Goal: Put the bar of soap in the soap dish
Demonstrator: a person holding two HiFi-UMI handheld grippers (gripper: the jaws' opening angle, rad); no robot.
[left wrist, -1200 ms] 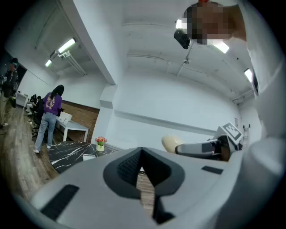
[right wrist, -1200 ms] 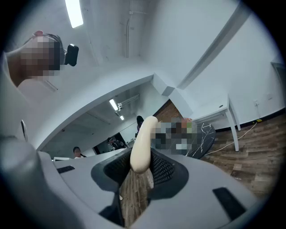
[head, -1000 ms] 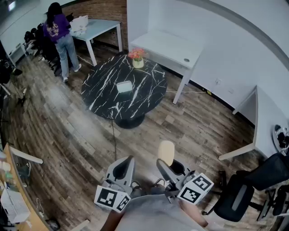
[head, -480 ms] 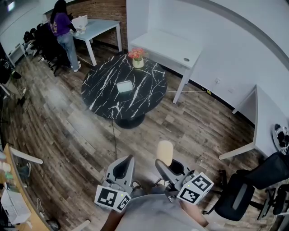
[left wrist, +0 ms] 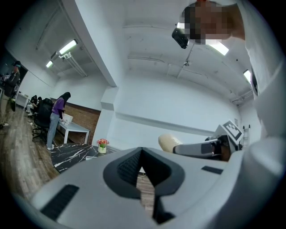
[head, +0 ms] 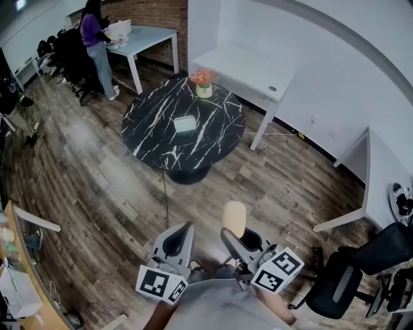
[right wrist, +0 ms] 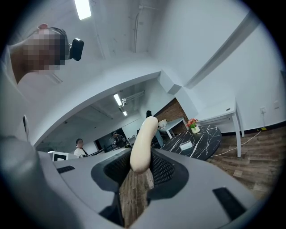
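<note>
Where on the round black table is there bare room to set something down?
The black table is mostly bare: free patches left, right and on the near side of the soap dish at its middle. Only the far edge, by the flower pot, is taken.

Wood plank floor (head: 97, 174); round black marble worktop (head: 155, 142) mid-room; white desks (head: 245, 67) along white wall (head: 335, 58); brick wall (head: 151, 13) behind.

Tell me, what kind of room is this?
It looks like an office or shared workroom. White desks line the wall, a black office chair stands at the right, and a person stands at another desk far off.
</note>
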